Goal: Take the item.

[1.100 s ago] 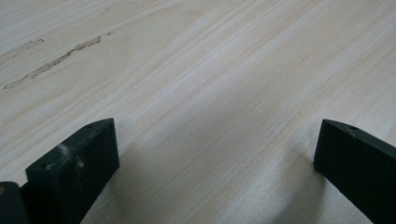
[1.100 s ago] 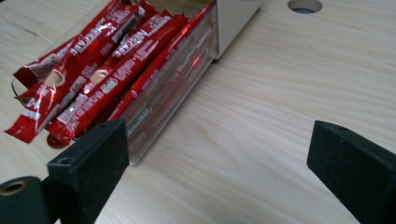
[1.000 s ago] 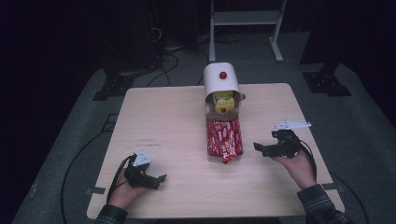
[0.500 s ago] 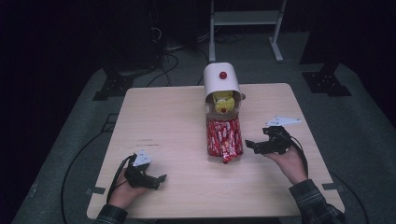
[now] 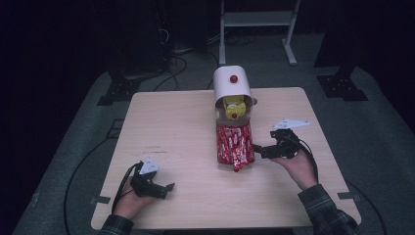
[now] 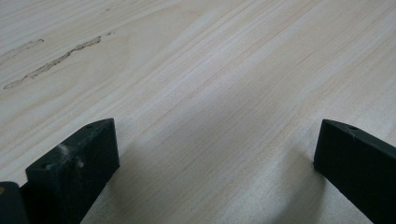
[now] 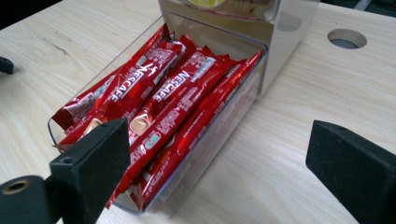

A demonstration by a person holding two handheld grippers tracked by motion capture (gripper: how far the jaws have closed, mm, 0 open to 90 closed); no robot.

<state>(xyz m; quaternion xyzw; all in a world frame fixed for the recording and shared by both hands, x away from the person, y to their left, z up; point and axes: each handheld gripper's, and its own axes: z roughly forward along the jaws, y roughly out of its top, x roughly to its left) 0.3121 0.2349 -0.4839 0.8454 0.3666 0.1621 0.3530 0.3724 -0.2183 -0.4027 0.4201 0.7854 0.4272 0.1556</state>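
A clear tray (image 5: 219, 159) (image 7: 212, 135) of several red Nescafe stick packets (image 5: 235, 143) (image 7: 168, 100) lies mid-table, in front of a white dispenser (image 5: 231, 85) holding yellow packets (image 5: 234, 105). My right gripper (image 5: 258, 148) (image 7: 219, 163) is open, its jaws wide apart, just right of the tray's near end with one jaw close over the packets. My left gripper (image 5: 169, 188) (image 7: 5, 65) rests near the front left of the table, open over bare wood (image 6: 210, 116), nothing between its jaws.
The light wooden table (image 5: 171, 132) has a round hole (image 7: 346, 38) behind the tray. A scuff mark (image 6: 51, 63) lies ahead of the left gripper. A metal stand (image 5: 254, 22) and cables (image 5: 171, 44) sit on the dark floor beyond.
My right gripper has moved left toward the tray of red packets, from the table's right side to the tray's near right corner. The left gripper has stayed put.
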